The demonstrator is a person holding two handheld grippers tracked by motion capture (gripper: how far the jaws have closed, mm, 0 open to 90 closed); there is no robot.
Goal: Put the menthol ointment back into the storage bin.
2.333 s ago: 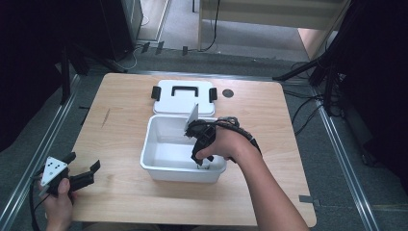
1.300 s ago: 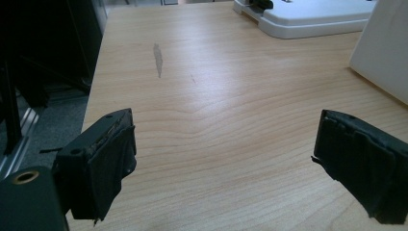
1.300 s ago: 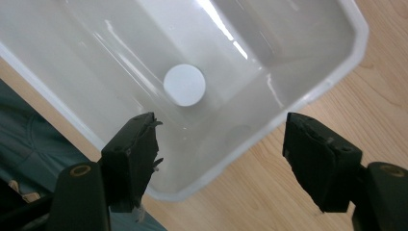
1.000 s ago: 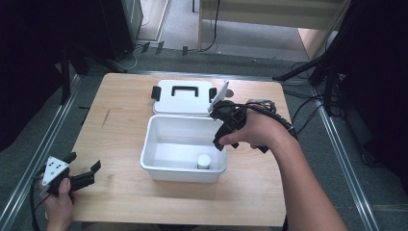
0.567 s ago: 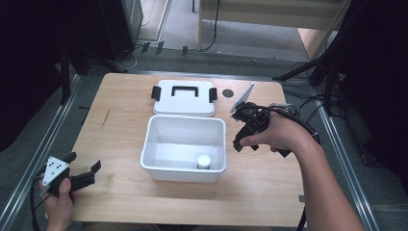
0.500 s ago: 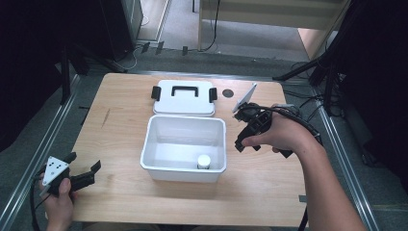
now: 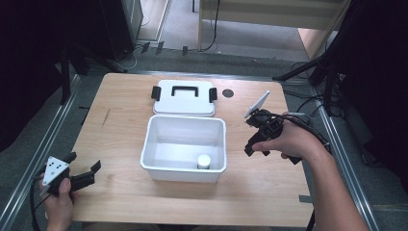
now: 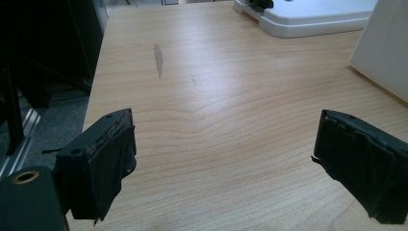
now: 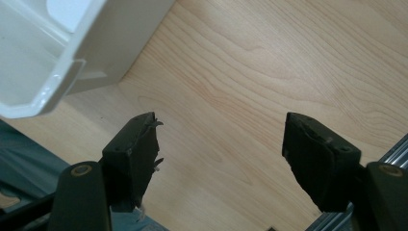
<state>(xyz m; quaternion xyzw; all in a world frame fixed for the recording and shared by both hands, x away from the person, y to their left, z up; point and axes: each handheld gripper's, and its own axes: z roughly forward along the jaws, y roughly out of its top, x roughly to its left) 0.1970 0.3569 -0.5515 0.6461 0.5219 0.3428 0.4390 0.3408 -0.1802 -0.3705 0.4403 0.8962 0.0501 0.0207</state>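
White bin (image 7: 185,166) mid-table (image 7: 120,125), small white jar (image 7: 204,161) inside at its near right, lid (image 7: 184,97) flat just behind, right gripper (image 7: 251,139) beside bin, jaws spread, empty, left gripper (image 7: 84,174) at near-left corner, jaws apart, empty

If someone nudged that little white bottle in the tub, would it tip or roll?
The small white bottle stands upright against the near wall of the white tub, so a push toward that wall would probably just stop. Pushed the other way, it looks narrow enough to topple. It seems round, so once down it would likely roll.
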